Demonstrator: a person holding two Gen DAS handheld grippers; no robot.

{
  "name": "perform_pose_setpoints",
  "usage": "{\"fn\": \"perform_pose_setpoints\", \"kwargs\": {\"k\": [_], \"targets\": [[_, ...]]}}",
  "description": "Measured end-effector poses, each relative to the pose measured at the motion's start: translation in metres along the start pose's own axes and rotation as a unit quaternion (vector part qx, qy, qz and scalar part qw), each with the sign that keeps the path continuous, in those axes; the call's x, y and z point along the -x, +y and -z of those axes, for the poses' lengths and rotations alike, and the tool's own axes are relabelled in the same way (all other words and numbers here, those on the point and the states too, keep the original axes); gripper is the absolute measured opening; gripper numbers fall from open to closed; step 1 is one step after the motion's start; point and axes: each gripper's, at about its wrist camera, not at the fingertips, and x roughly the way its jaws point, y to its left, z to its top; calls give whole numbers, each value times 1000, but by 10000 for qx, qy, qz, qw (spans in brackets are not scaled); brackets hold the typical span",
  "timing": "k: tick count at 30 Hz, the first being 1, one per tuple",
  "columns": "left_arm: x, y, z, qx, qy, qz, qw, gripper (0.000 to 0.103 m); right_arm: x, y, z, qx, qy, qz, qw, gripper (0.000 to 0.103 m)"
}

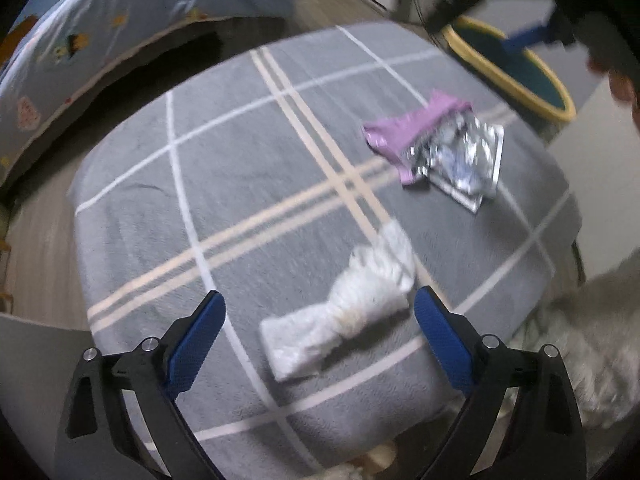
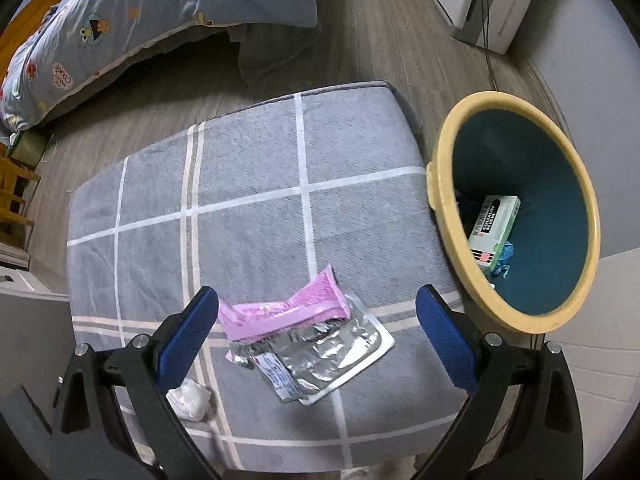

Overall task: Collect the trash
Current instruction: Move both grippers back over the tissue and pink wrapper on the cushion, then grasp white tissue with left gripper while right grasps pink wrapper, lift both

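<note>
A: How did the left tongs stand?

B: Spread wide, blue pads apart. A crumpled white tissue lay on the grey checked cushion between them, nearer the right pad, and neither pad was plainly pressing on it.

A: And the right tongs?

B: Also spread, gripping nothing. They hung over a pink wrapper and a silver foil packet. The pink one lay partly across the foil's far edge, touching it.

A: Where did that pair sit in the left view?

B: At about two o'clock from the tissue, well apart from it: pink wrapper and foil packet together on the cushion.

A: Was the tissue visible from the right wrist?

B: Only partly, a white lump at about seven o'clock from the foil, tucked behind the left finger.

A: The bin?

B: A yellow-rimmed bin with a dark teal inside stood just beside the cushion at three o'clock. A pale green box already lay in it, with something blue next to the box.

A: Anything else around?

B: A bed with a patterned blue quilt at eleven o'clock, on a wooden floor.
</note>
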Motion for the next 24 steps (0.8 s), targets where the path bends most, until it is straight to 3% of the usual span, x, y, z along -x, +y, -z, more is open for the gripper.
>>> {"fn": "perform_pose_setpoints", "kwargs": {"k": [1, 2, 4, 7, 8, 9, 13, 15, 22, 24], "targets": [[-4, -1, 0, -75, 89, 15, 9999, 88, -2, 2, -1, 7, 24, -2, 10000, 97], [-7, -1, 1, -111, 171, 32, 9998, 76, -5, 4, -1, 21, 59, -17, 10000, 97], [-15, -1, 2, -119, 321, 182, 9992, 69, -11, 9, -1, 51, 121, -81, 9999, 97], [-13, -4, -2, -240, 245, 292, 9990, 49, -17, 13, -1, 67, 199, -155, 9997, 97], [-11, -3, -5, -253, 190, 281, 9991, 37, -20, 13, -1, 53, 236, -200, 9995, 97], [-10, -2, -8, -223, 154, 261, 9993, 33, -22, 14, -1, 33, 268, -222, 9994, 97], [-11, 22, -16, 92, 80, 97, 9999, 29, -33, 15, 0, -26, 431, -272, 9987, 94], [-11, 36, -18, 277, 46, -66, 9996, 28, -39, 17, 2, -85, 562, -335, 9978, 82], [-10, 82, -19, 1001, -16, -228, 9947, 28, -65, 19, 17, -519, 1176, -489, 9905, 67], [-9, 83, -21, 1036, -35, -188, 9944, 28, -70, 23, 16, -481, 1218, -500, 9901, 53]]}}
